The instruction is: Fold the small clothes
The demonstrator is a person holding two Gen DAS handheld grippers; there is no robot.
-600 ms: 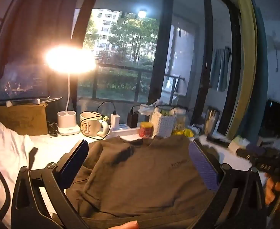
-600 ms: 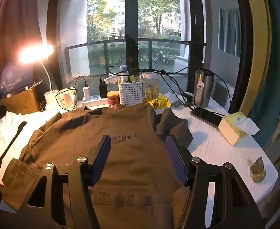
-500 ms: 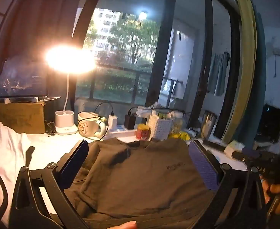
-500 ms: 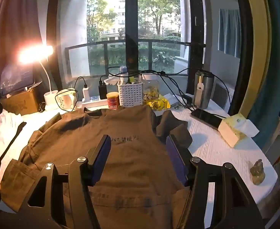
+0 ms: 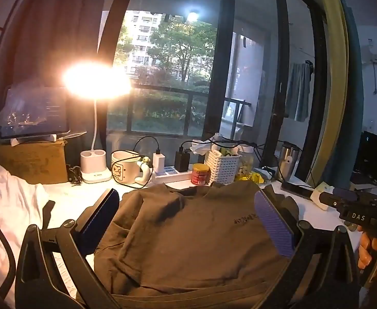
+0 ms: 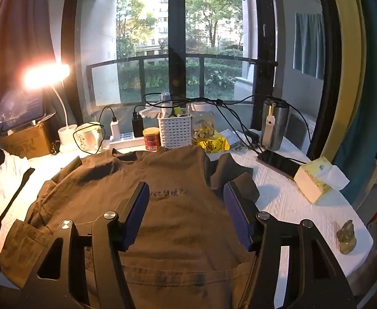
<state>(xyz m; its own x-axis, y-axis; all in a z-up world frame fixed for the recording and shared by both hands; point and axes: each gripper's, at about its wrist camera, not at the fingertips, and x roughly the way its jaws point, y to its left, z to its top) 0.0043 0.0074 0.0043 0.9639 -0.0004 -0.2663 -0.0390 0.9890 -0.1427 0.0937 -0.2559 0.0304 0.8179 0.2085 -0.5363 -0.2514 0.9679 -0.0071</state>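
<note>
Two hand-held grippers hover over one brown shirt (image 6: 178, 206), and neither has hold of it. The shirt lies spread on the white-covered bench (image 6: 291, 200), collar toward the window, printed chest facing up, hem nearest the cameras. Its left sleeve is bunched beside a white cloth (image 5: 5, 206), and its right sleeve (image 6: 234, 175) is crumpled up off the body.

The left hand-held gripper (image 5: 188, 216) stands with its jaws spread as wide as they go, one finger off each side of the chest, nothing pinched. The right hand-held gripper (image 6: 185, 206) has its jaws apart too, somewhat narrower, angled down over the print with only flat cloth showing between them; the pads press on nothing.

By my reading the fold has not begun: this is the lining-up step, the shirt laid out and the tools picking their places. The next move calls for each tool to go to an edge, likely a shoulder or sleeve on one side and the hem below it, drop until a pad slips under the cloth, and close on a single layer. The crumpled right sleeve wants flattening or tucking inward first. The clutter by the collar, a red can (image 6: 151, 139) and a white basket (image 6: 175, 131), sits just beside the cloth, so a lift there should stay low
</note>
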